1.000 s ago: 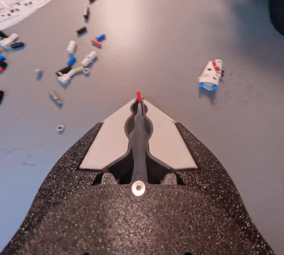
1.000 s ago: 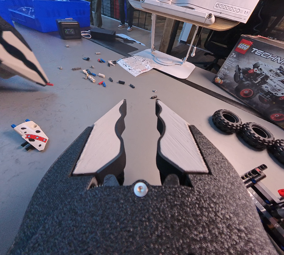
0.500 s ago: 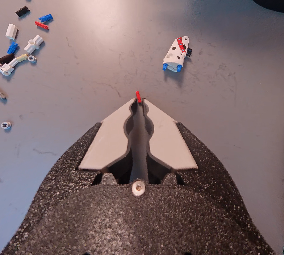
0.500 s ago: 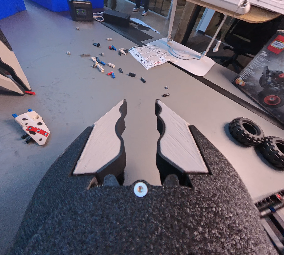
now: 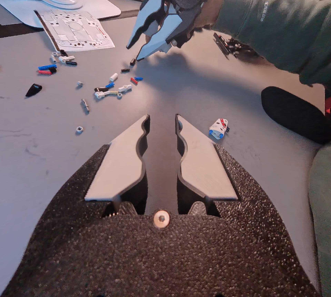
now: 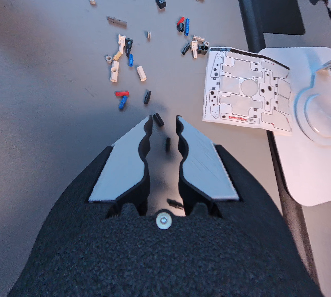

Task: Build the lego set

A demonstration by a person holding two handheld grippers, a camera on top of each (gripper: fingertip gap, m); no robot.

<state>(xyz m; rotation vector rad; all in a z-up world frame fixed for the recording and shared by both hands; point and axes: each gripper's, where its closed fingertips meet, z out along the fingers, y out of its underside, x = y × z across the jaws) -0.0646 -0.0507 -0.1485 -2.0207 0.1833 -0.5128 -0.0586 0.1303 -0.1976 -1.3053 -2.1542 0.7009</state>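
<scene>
My left gripper (image 5: pixel 162 116) is open and empty, low over the grey table. A white spotted panel piece with blue pins (image 5: pixel 218 128) lies just right of its right finger. My right gripper (image 6: pixel 163 117) is open and points down at the loose parts; it also shows in the left wrist view (image 5: pixel 132 54). A short black pin (image 6: pixel 158 119) lies at its left fingertip, seen from the left too (image 5: pixel 132 61). A second black pin (image 6: pixel 167 143) lies between its fingers. A red pin (image 6: pixel 122 93) and blue pin (image 6: pixel 123 102) lie just beyond.
Small white, black, blue and red parts (image 5: pixel 107 89) are scattered at the left. A sticker sheet (image 6: pixel 247 89) lies beside the white stand base (image 6: pixel 304 163). A black chassis part (image 5: pixel 231 45) sits behind the green sleeve (image 5: pixel 277 34). A dark rounded shape (image 5: pixel 293 114) is at the right. Left tips to right tips: about 20 cm.
My left gripper was shut on a small red pin; it is now open with no pin in it and tilted up. My right gripper has moved down over the loose parts.
</scene>
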